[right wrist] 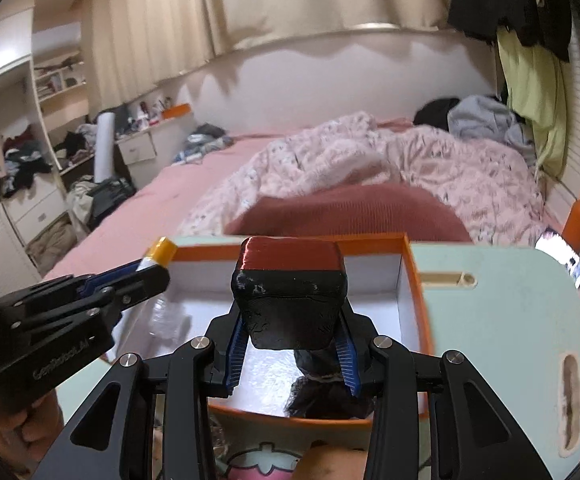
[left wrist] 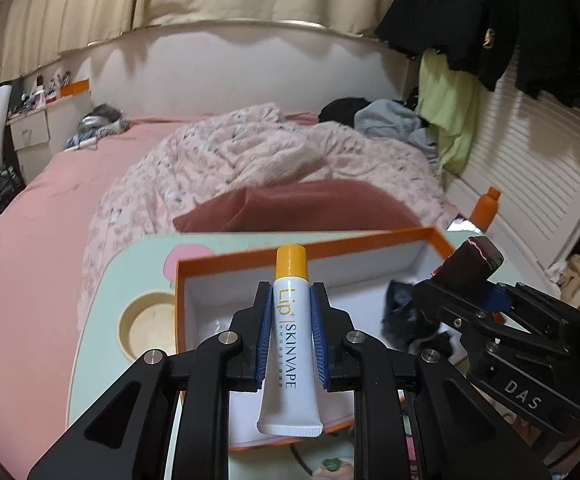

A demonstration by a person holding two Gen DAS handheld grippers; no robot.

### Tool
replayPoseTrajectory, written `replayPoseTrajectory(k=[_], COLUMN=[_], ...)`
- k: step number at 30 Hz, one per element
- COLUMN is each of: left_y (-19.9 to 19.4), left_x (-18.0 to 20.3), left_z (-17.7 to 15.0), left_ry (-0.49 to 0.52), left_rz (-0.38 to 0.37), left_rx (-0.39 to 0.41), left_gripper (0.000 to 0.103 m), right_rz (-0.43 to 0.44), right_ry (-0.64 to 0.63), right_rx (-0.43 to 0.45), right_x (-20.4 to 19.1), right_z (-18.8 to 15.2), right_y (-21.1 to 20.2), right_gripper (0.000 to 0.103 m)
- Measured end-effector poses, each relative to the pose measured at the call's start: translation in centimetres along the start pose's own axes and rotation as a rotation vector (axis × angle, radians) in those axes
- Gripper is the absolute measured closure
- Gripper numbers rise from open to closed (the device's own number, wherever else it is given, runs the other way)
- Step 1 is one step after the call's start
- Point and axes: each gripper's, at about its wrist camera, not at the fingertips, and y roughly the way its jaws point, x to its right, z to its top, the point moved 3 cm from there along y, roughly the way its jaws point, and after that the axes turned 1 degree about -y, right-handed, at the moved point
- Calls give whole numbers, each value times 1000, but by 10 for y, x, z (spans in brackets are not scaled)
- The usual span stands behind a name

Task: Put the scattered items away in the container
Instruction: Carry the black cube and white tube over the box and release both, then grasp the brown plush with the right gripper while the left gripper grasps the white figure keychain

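1. Bedroom, pink bed (left wrist: 30,216), mint lap table (right wrist: 502,320) carrying orange-rimmed box (left wrist: 436,240).
2. Left gripper (left wrist: 290,312) clamped narrow on white lip-balm tube (left wrist: 288,344), yellow cap forward, held above box's near left part.
3. Right gripper (right wrist: 292,344) clamped on red-and-black block (right wrist: 290,292), above box's near right corner.
4. Dark fabric item (right wrist: 322,392) lay inside box.

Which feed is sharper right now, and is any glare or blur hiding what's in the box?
Left wrist view: sharp, the lip balm tube print reads clearly in the left gripper. Right wrist view: softer, motion blur smears the orange box rim, and glare washes its floor under the right gripper holding the red-and-black object.
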Motion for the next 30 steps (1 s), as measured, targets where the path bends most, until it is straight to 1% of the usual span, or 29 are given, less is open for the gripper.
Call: replayPoseTrajectory(k=[4, 6, 8, 9, 10, 11, 12, 13, 14, 16, 17, 19, 20, 21, 22, 24, 26, 27, 28, 30], left_y=[4, 5, 4, 2, -1, -4, -7, -10, -13, -24, -29, -42, -46, -53, -58, -66, -67, -65, -63, -57], left_x=[-1, -3, -5, -7, -8, -9, -11, -12, -14, -15, -14, -10, -8, -5, -4, 1, 6, 8, 10, 11], left_z=[-5, -5, -6, -7, -7, -7, -7, -8, -9, -12, -15, -25, -29, -38, -45, -61, -76, -84, -91, -104], left_ry=[9, 8, -4, -15, -22, -32, -45, -55, -65, -73, -66, -34, -24, -13, -11, -6, 13, 31, 47, 60], left_rz=[8, 10, 16, 15, 9, 2, -3, -2, -3, -12, -15, -17, -18, -22, -25, -42, -55, -55, -46, -18], left_rx=[-14, -20, -16, -7, 0, 7, 9, 9, 13, 34, 35, 27, 25, 21, 16, 3, -31, -53, -72, -105], left_gripper=[83, 83, 82, 80, 78, 73, 68, 56, 45, 41, 41, 41, 39, 36, 32, 29, 27, 27, 27, 27], right_rz=[-12, -25, -21, -21, -26, -31, -36, -37, -36, -33, -35, -53, -63, -80, -98, -90, -59, -45, -42, -75], right_ry=[3, -4, 1, 1, 1, -1, -3, -3, -4, -9, -14, -12, -11, -14, -16, 2, 13, 10, 1, 9], right_rx=[-28, -23, -4, 12, 26, 42, 61, 70, 78, 92, 98, 131, 147, 172, 194, 209, 195, 163, 109, 43], right_x=[3, 3, 3, 3, 2, 2, 1, 1, 0, -1, -1, 0, 0, 1, 3, 10, 15, 18, 21, 27], right_z=[-7, -9, -9, -8, -8, -7, -8, -7, -8, -11, -12, -20, -22, -25, -29, -35, -40, -44, -49, -61], right_y=[11, 11, 7, 3, -1, -5, -11, -14, -19, -30, -34, -52, -58, -67, -76, -92, -101, -104, -104, -101], right_gripper=[65, 64, 60, 55, 50, 48, 44, 40, 39, 35, 33, 19, 16, 16, 16, 16, 15, 15, 15, 15])
